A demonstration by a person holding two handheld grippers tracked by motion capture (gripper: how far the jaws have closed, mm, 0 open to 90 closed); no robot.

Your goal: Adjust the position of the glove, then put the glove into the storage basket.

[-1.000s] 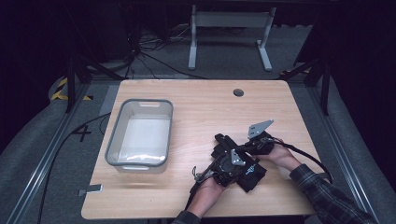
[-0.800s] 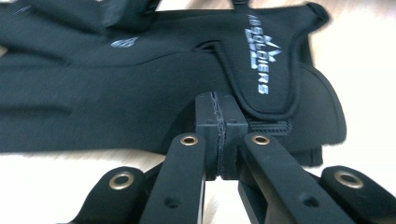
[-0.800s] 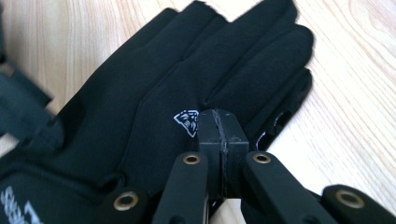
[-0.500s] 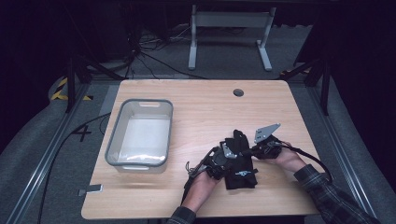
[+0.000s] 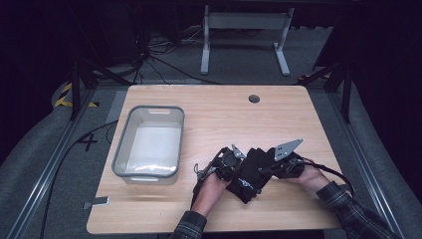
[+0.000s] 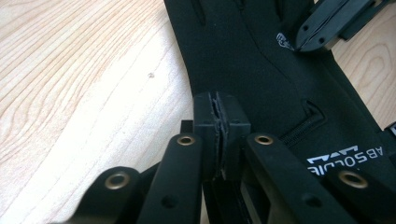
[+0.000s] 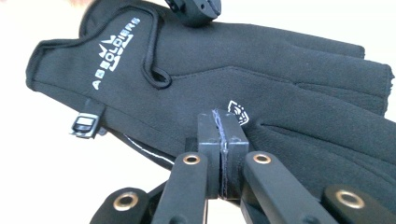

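A black fingerless glove [image 5: 249,175] with white lettering lies flat on the wooden table [image 5: 224,117] near its front edge. My left gripper [image 5: 240,163] comes in from the glove's left, my right gripper [image 5: 264,169] from its right. In the left gripper view the left gripper [image 6: 218,106] is shut, its tip over the glove [image 6: 252,60] by its edge. The right gripper [image 7: 221,126] is shut too, its tip down on the glove [image 7: 289,88] beside a small white logo [image 7: 238,111]. No fabric shows between either pair of pads.
A clear plastic bin [image 5: 119,149] with a grey rim stands on the table's left half. A round cable hole [image 5: 254,98] sits near the far edge. A metal stand [image 5: 244,30] and cables lie on the floor beyond.
Both hands and the glove have shifted a little away from the front edge. The right gripper has drawn to the right, so more of the glove shows between the two grippers.
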